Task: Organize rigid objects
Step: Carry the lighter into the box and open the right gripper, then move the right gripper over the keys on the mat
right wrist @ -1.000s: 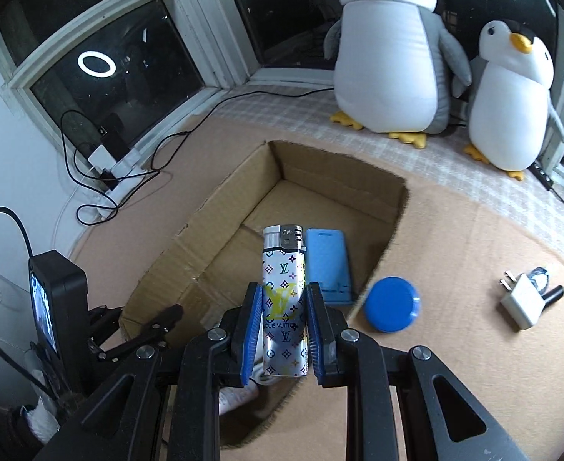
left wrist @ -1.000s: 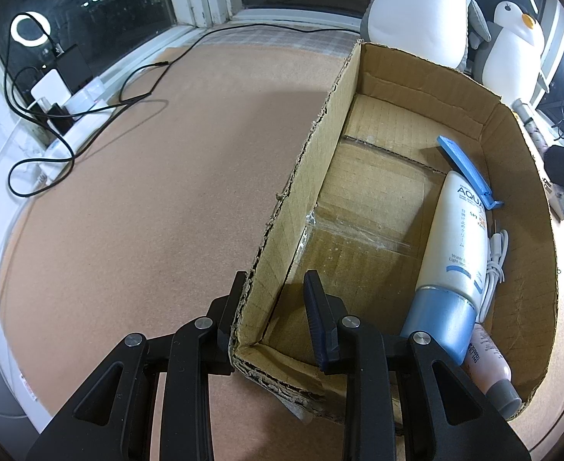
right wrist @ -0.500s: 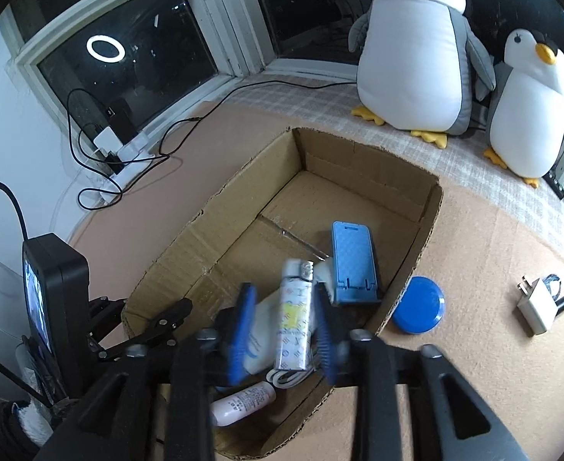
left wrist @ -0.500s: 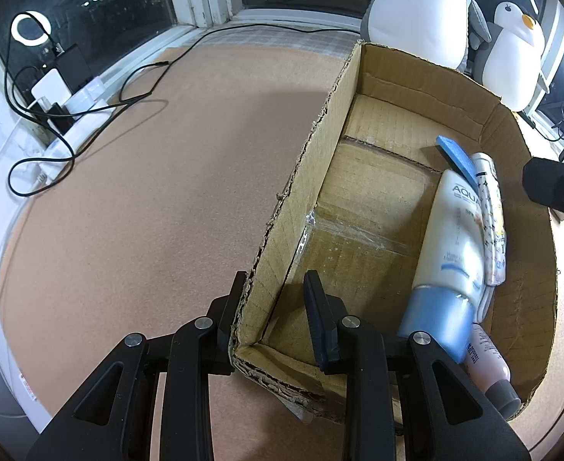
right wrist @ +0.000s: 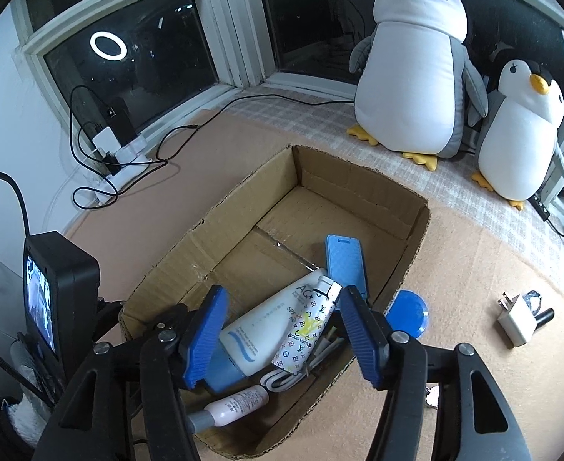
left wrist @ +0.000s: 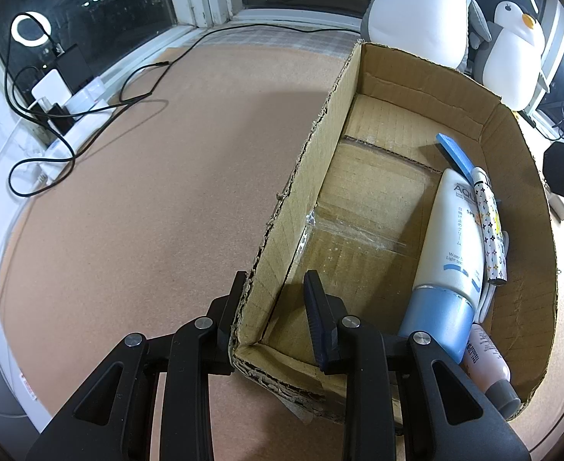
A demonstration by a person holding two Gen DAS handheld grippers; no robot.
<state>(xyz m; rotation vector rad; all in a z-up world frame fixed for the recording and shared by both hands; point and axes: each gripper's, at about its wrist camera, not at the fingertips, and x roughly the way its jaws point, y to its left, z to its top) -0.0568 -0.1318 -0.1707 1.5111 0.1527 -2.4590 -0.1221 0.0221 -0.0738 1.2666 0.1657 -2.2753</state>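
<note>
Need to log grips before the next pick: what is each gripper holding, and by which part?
The right gripper is open and holds nothing; the lighter lies in the cardboard box. The left gripper straddles the box's near-corner wall.

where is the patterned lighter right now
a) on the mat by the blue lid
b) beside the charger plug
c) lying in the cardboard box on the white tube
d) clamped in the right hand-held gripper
c: the patterned lighter lies inside the cardboard box, resting against the white tube, while the right hand-held gripper stands open above it.
</note>
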